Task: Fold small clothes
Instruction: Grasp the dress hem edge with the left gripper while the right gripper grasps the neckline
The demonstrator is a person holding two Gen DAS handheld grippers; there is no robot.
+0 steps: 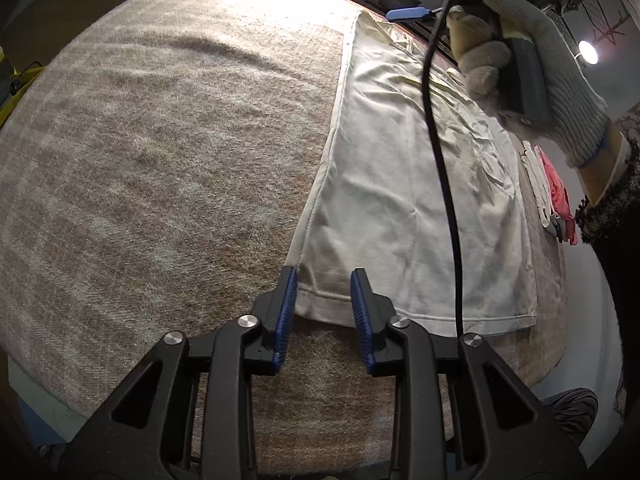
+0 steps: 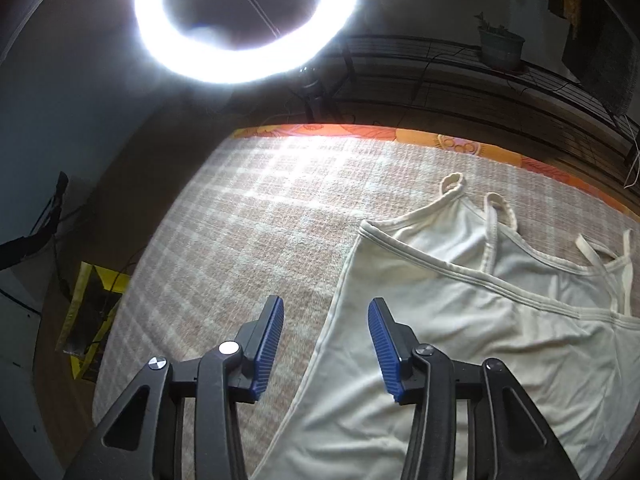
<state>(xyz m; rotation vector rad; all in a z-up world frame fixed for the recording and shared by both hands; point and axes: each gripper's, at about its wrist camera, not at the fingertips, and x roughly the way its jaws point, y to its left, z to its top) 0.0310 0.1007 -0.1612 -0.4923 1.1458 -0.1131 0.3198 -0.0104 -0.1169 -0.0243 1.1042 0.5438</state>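
Observation:
A cream strappy top (image 1: pixel 404 184) lies flat on the checked blanket (image 1: pixel 160 160), hem toward me in the left wrist view. My left gripper (image 1: pixel 324 280) is open, its blue pads on either side of the hem's left corner, just above the cloth. In the right wrist view the same top (image 2: pixel 460 320) shows its neckline and thin straps (image 2: pixel 604 264). My right gripper (image 2: pixel 326 312) is open and empty, hovering over the top's left side edge. The gloved hand holding the right gripper (image 1: pixel 532 68) shows at the upper right of the left wrist view.
Folded white and pink clothes (image 1: pixel 552 192) lie at the blanket's right edge. A black cable (image 1: pixel 444 168) hangs across the top. A bright ring light (image 2: pixel 244 20) stands beyond the orange-edged mattress (image 2: pixel 400 136). A yellow-black bag (image 2: pixel 92 316) lies on the floor at left.

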